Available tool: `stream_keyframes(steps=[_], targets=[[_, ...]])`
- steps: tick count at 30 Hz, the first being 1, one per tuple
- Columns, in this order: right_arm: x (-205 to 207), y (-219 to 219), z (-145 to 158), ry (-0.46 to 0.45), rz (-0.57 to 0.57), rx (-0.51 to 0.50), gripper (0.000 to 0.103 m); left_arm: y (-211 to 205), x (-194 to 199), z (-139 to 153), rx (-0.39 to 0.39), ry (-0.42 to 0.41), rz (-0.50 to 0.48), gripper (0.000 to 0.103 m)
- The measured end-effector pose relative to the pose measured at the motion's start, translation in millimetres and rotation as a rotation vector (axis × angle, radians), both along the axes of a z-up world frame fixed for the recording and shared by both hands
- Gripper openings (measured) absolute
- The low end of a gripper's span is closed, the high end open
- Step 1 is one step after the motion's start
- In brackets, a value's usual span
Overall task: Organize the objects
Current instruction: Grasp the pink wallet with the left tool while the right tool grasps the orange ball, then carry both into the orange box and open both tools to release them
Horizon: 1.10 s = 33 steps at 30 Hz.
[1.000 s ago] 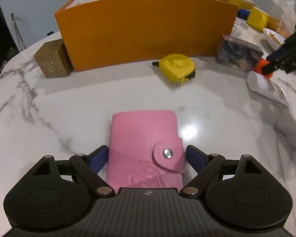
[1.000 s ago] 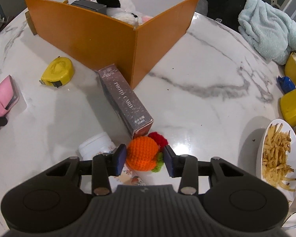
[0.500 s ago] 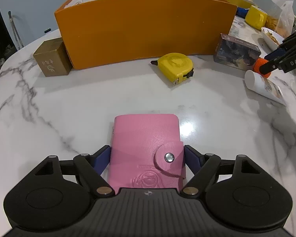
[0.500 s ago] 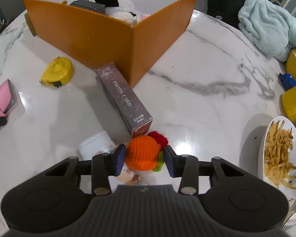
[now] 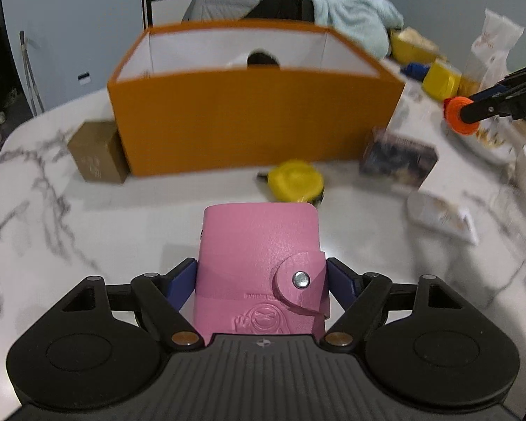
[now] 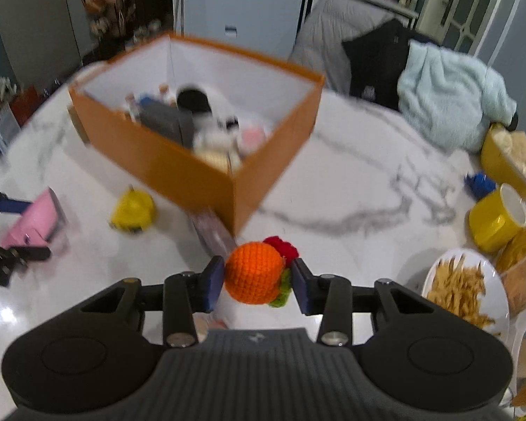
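My left gripper (image 5: pixel 261 280) is shut on a pink snap wallet (image 5: pixel 259 263) and holds it above the marble table (image 5: pixel 87 238). My right gripper (image 6: pixel 257 280) is shut on an orange crocheted toy (image 6: pixel 254 272) with red and green trim, lifted off the table; it also shows in the left wrist view (image 5: pixel 456 115). The open orange box (image 5: pixel 256 122) stands ahead, also in the right wrist view (image 6: pixel 179 168), and holds a black-and-white plush toy (image 6: pixel 200 105) and other items. The pink wallet shows at the left in the right wrist view (image 6: pixel 35 221).
A yellow tape measure (image 5: pixel 296 182), a dark photo-card box (image 5: pixel 398 161), a small brown box (image 5: pixel 96 156) and a white tub (image 5: pixel 442 217) lie near the orange box. A plate of fries (image 6: pixel 463 291), yellow mugs (image 6: pixel 498 217) and a blue towel (image 6: pixel 452 105) sit at the right.
Both grippers have risen from the table with their objects, the wallet and the crocheted toy. Both views now look over the rim into the orange box.
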State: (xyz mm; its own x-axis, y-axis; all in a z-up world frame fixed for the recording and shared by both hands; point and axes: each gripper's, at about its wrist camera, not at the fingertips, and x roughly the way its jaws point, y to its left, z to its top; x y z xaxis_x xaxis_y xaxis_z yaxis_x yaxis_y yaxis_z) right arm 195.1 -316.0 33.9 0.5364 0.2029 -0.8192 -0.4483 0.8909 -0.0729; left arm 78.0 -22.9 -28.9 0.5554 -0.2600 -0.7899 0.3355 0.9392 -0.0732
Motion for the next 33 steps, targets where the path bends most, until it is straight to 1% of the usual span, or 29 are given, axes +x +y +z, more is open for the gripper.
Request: stream_keyframes(steps=[4,10,15,19,22,26,33], targets=[[4,17,14,-0.032,0.042,0.010,0.043,-5,4,12,-0.031,-0.019,-0.011,0.092],[21,48,23,-0.052,0.106,0.008,0.043,-8,13,35,-0.063,-0.055,-0.013,0.092],[41,74,31,-0.068,0.142,0.022,0.043,-12,34,59,-0.034,-0.082,-0.016,0.092],[64,88,39,-0.082,0.137,0.063,0.043,-13,58,84,-0.031,-0.126,-0.001,0.092],[81,96,38,-0.085,0.129,0.089,0.043,-16,79,97,-0.018,-0.151,0.011,0.092],[99,107,27,-0.074,0.129,0.084,0.043,-22,108,99,0.007,-0.158,0.025,0.092],[118,109,0,-0.057,0.115,0.046,0.043,-28,149,87,0.027,-0.158,0.066,0.092]])
